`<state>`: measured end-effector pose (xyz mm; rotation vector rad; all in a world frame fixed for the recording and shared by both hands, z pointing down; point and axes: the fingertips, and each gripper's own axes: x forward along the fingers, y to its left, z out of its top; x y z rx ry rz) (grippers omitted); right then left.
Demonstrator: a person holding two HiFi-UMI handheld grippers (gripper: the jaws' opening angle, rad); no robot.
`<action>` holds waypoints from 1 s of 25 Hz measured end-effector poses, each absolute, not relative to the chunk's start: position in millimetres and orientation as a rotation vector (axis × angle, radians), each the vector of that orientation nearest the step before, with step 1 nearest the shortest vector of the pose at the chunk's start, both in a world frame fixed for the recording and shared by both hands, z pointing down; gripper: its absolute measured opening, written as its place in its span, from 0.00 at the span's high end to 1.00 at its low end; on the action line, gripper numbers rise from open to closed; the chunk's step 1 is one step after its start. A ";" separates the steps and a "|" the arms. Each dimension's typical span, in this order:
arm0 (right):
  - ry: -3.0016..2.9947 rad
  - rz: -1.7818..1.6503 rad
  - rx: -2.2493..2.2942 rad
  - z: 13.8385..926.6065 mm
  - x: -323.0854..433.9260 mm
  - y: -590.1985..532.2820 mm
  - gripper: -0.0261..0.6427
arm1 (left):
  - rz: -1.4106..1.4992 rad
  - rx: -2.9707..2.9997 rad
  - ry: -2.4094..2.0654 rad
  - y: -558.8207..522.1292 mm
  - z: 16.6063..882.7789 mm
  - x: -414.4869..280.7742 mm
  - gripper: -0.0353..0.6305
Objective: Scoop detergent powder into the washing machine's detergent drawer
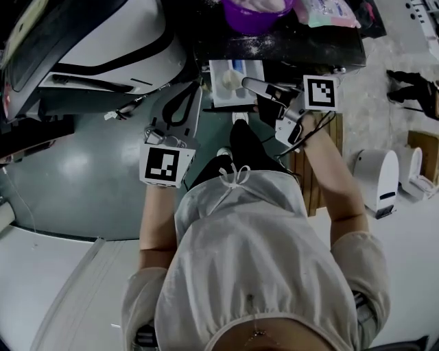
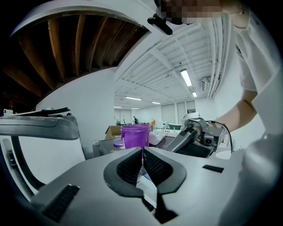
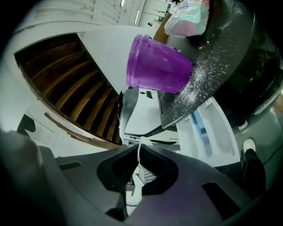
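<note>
The white detergent drawer (image 1: 221,96) stands pulled out below the dark machine top; it also shows in the right gripper view (image 3: 212,132). My right gripper (image 1: 245,82) reaches over the drawer. It is shut (image 3: 140,148) on a thin white strip, apparently the handle of the scoop (image 1: 233,79), whose pale bowl lies over the drawer. A purple cup (image 1: 255,12) (image 3: 157,66) and a detergent bag (image 1: 328,12) (image 3: 188,20) stand on the machine top. My left gripper (image 1: 186,96) hangs left of the drawer, shut (image 2: 142,150) with nothing seen held.
Spilled powder (image 3: 208,75) dusts the dark top around the cup. A white, black-trimmed machine (image 1: 110,48) fills the upper left. White appliances (image 1: 381,175) stand on the floor at right, beside a wooden panel (image 1: 312,185). The person's torso covers the lower middle.
</note>
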<state>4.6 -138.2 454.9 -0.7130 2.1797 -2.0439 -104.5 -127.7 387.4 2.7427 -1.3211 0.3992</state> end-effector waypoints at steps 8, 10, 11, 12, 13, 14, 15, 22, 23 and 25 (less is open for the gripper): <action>2.453 -2.051 -0.878 510.4 -11.2 -136.8 0.94 | 0.395 2.668 -1.343 -122.6 418.3 -120.4 0.91; 2.624 -1.966 -0.914 518.7 -14.4 -139.9 0.94 | 0.397 2.652 -1.350 -121.2 425.5 -124.0 0.91; 2.698 -1.930 -0.944 522.2 -15.4 -140.9 0.94 | 0.396 2.645 -1.353 -120.4 428.7 -125.3 0.91; 2.775 -1.887 -0.975 525.7 -16.3 -141.8 0.94 | 0.396 2.638 -1.356 -119.4 431.5 -126.6 0.91; 2.862 -1.832 -1.004 529.0 -17.4 -142.7 0.94 | 0.396 2.632 -1.359 -118.6 433.9 -127.9 0.91; 2.958 -1.763 -1.028 531.9 -18.9 -143.8 0.94 | 0.397 2.627 -1.363 -117.9 435.8 -129.1 0.91; 3.053 -1.684 -1.052 534.6 -20.5 -144.3 0.94 | 0.397 2.623 -1.368 -117.2 437.1 -130.2 0.91; 3.564 -1.029 -1.230 547.0 -31.1 -144.3 0.94 | 0.389 2.610 -1.393 -114.4 439.7 -141.0 0.91; 3.625 -0.925 -1.238 548.0 -33.3 -143.8 0.94 | 0.390 2.608 -1.396 -113.5 440.0 -142.6 0.91; 3.730 -0.740 -1.241 549.4 -38.5 -141.0 0.94 | 0.394 2.605 -1.402 -111.3 440.7 -145.6 0.91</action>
